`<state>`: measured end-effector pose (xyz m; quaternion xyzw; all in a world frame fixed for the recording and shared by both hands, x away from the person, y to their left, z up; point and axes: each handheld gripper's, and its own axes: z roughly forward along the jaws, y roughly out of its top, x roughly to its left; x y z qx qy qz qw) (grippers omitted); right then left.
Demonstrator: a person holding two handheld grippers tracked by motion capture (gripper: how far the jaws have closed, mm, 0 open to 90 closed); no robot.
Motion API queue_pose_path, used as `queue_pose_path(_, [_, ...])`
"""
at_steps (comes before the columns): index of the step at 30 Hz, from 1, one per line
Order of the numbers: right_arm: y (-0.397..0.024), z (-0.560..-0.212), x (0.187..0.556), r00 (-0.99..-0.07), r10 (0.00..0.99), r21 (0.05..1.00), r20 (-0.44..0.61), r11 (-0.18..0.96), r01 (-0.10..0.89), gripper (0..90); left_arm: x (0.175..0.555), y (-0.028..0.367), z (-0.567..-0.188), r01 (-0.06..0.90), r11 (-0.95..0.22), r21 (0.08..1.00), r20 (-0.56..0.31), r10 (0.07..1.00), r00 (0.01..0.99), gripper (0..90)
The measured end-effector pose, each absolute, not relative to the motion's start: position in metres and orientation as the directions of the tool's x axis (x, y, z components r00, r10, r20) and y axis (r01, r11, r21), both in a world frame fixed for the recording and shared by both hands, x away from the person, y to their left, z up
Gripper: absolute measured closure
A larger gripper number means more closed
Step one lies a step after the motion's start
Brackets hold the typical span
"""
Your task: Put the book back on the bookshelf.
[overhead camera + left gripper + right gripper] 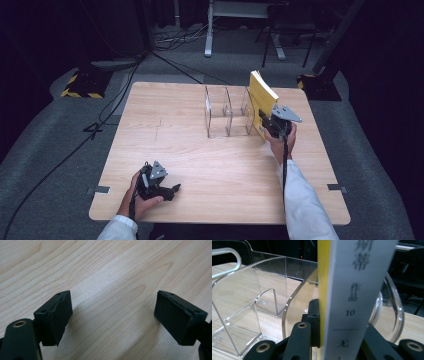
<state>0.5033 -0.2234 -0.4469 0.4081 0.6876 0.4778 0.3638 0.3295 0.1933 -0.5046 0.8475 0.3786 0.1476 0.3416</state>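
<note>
The right gripper (270, 125) is clamped on a yellow book (262, 97), its jaws pressed against both covers near the lower end of the spine, and holds it upright just beside the right end of the clear acrylic rack (227, 114). In the right gripper view the grey spine (359, 290) with printed characters stands almost vertical, with the rack's curved divider (297, 307) right behind it and the open slots (244, 315) off to one side. From above the book leans a little, its top edge tipped away from the rack.

The work in hand looks like slotting the book into the rack's right-hand compartment. To do that well, I would first bring the book truly upright and line its covers up parallel with the dividers — a skewed book will catch on the clear wall. Then lower it so the bottom edge enters the slot first, going slowly, since the acrylic is light and may slide on the wooden table (190, 150) if bumped. The grip sits low on the book, so the jaws may meet the rack's front lip before the book is seated — releasing only once the book rests on the rack's floor seems wise.

The left gripper (172, 190) rests on the table well in front of the rack, toward the person's side, its jaws spread wide with nothing between the pads (56, 317). It is free to steady the rack if needed.
</note>
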Motion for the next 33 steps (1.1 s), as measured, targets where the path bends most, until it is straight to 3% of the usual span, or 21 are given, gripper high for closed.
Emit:
queue_pose_path(23, [-0.224,-0.453,0.506,-0.422,0.905,0.959,-0.061,0.169,0.225,74.8,0.328,0.193,-0.505,0.541,-0.476,0.693,-0.015,0.742,0.671,15.6])
queue_pose_path(33, [-0.225,-0.45,0.497,-0.446,0.89,0.949,-0.096,0.218,0.229,65.6,0.328,0.193,-0.505,0.542,-0.475,0.693,-0.016,0.742,0.671,15.6])
